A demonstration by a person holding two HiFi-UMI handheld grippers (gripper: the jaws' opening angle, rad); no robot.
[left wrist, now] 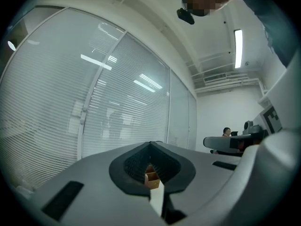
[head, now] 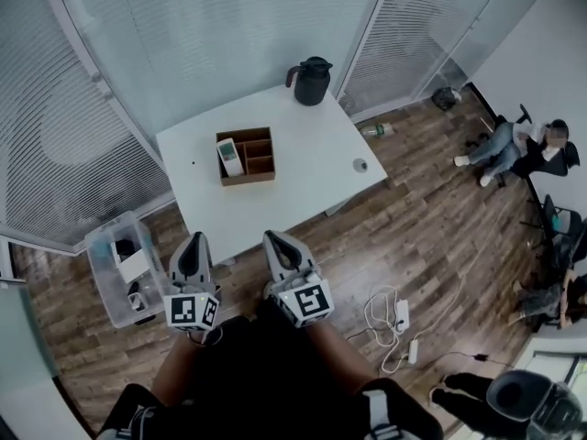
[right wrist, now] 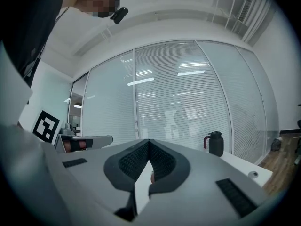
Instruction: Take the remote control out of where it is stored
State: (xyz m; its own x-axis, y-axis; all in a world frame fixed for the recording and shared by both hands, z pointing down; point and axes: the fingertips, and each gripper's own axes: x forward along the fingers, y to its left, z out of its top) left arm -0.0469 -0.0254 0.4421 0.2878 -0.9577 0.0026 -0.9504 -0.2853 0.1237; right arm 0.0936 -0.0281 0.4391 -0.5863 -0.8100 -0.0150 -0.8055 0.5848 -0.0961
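A white remote control (head: 230,157) lies in the left compartment of a brown wooden box (head: 260,178) on the white table (head: 303,191). Both grippers hover close to the person's body, short of the table's near edge and well away from the box. My left gripper (head: 193,242) is shut with nothing in it; in its own view the jaws meet at the tips (left wrist: 150,144) and a sliver of the box (left wrist: 151,178) shows through the gap lower down. My right gripper (head: 275,240) is also shut and empty, its tips meeting in its own view too (right wrist: 149,142).
A black jug (head: 310,82) stands at the table's far edge, and it also shows in the right gripper view (right wrist: 216,144). A small round object (head: 360,165) sits near the right edge. On the floor are a clear plastic bin (head: 103,246), a bottle (head: 378,130) and a power strip (head: 402,315). People (head: 518,149) sit at the right.
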